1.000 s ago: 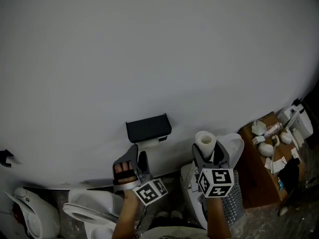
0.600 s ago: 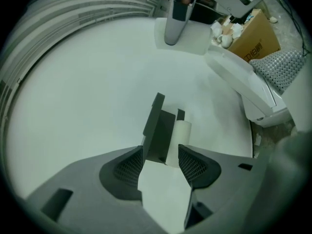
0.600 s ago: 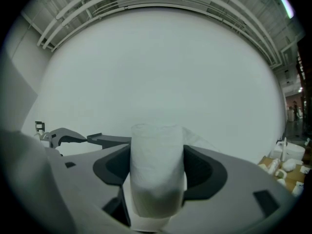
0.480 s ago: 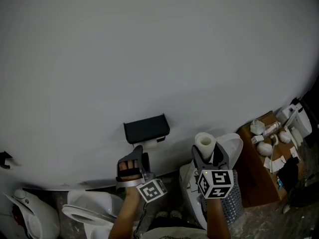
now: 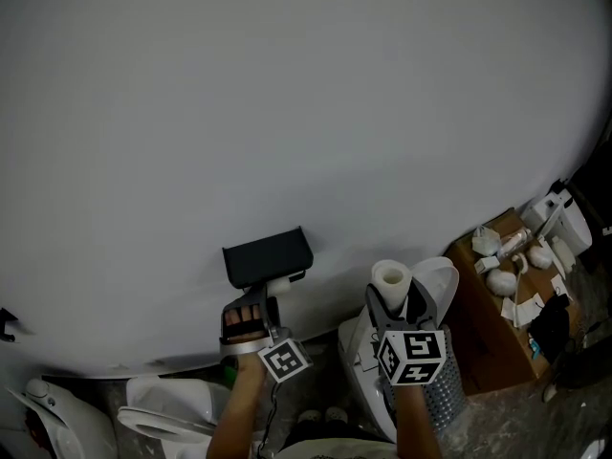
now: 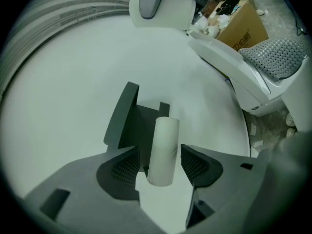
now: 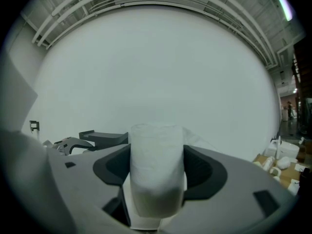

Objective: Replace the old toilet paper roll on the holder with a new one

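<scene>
A dark holder (image 5: 266,256) is fixed to the white wall, with the old roll, a bare pale tube (image 5: 279,285), just under it. In the left gripper view that tube (image 6: 163,145) stands between the pads of my left gripper (image 6: 161,156) with a gap on each side. The jaws have just been opening and do not press on it. The holder (image 6: 127,121) lies right behind. My left gripper (image 5: 253,304) sits just below the holder. My right gripper (image 5: 397,306) is shut on a full new roll (image 5: 390,277), held upright to the right (image 7: 156,155).
A white toilet (image 5: 163,407) stands at lower left. Another white toilet (image 5: 438,280) is behind the right hand, with a perforated grey bin (image 5: 445,398) beside it. A cardboard box (image 5: 492,338) with small items sits at the right.
My left gripper has sunk a little below the holder and rolled slightly. The right gripper has stayed put with the new roll.
</scene>
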A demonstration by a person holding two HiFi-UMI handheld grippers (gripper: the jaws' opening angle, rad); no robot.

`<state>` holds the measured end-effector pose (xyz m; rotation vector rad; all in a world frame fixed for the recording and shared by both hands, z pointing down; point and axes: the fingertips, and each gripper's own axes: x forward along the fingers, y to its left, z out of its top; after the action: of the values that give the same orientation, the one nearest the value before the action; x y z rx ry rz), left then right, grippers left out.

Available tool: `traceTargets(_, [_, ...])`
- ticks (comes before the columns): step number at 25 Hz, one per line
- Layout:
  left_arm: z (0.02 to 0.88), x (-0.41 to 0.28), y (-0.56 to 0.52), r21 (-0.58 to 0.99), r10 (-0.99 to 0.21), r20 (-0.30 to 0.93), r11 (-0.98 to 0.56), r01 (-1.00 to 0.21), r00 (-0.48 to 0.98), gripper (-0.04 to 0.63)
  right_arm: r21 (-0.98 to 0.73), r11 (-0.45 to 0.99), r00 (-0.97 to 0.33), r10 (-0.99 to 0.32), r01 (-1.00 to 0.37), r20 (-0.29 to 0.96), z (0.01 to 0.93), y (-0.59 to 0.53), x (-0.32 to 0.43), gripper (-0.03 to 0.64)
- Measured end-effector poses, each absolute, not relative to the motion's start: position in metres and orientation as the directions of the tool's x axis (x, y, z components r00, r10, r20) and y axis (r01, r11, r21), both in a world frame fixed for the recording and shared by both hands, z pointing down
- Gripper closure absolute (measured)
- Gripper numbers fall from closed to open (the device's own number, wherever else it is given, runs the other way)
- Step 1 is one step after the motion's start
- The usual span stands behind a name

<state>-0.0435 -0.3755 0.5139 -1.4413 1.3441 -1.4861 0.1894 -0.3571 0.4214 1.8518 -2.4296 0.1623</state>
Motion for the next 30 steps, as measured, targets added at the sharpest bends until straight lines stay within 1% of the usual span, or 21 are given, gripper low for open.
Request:
traceTargets(4, [0.518, -0.043, -0.384, -0.950, -0.941, 0.289, -0.259, -0.173, -0.177, 0.345, -0.035, 0.246, -0.248, -0.959, -0.969, 0.135, 0.424, -0.361, 0.196, 0.311])
traceTargets(8, [0.523, -0.041, -0.390, -0.946, -0.937, 0.300, -0.269, -0.181, -0.179, 0.345, -0.036, 0.232, -0.234, -0.962, -0.972, 0.143, 0.428, -0.364, 0.202, 0.311])
traceTargets(12, [0.523, -0.038, -0.395, -0.953, -0.938, 0.291, -0.267, -0.142, -0.188, 0.349, -0.034, 0.216, -0.219, -0.964, -0.976, 0.151, 0.430, -0.367, 0.208, 0.311])
traceTargets(14, [0.522, -0.036, -0.398, -0.957, -0.939, 0.282, -0.263, -0.121, -0.196, 0.387, -0.035, 0.208, -0.211, -0.965, -0.977, 0.154, 0.432, -0.369, 0.211, 0.311])
traceTargets(16, [0.521, -0.033, -0.400, -0.958, -0.940, 0.281, -0.262, -0.119, -0.193, 0.389, -0.037, 0.200, -0.203, -0.966, -0.979, 0.157, 0.434, -0.370, 0.215, 0.311])
traceTargets(21, [0.520, -0.015, -0.404, -0.956, -0.948, 0.279, -0.258, -0.143, -0.155, 0.393, -0.039, 0.184, -0.188, -0.969, -0.982, 0.161, 0.437, -0.370, 0.223, 0.311])
traceTargets(30, [0.518, 0.038, -0.425, -0.955, -0.958, 0.280, -0.271, -0.121, -0.067, 0.393, -0.035, 0.112, -0.116, -0.979, -0.993, 0.168, 0.438, -0.370, 0.259, 0.311])
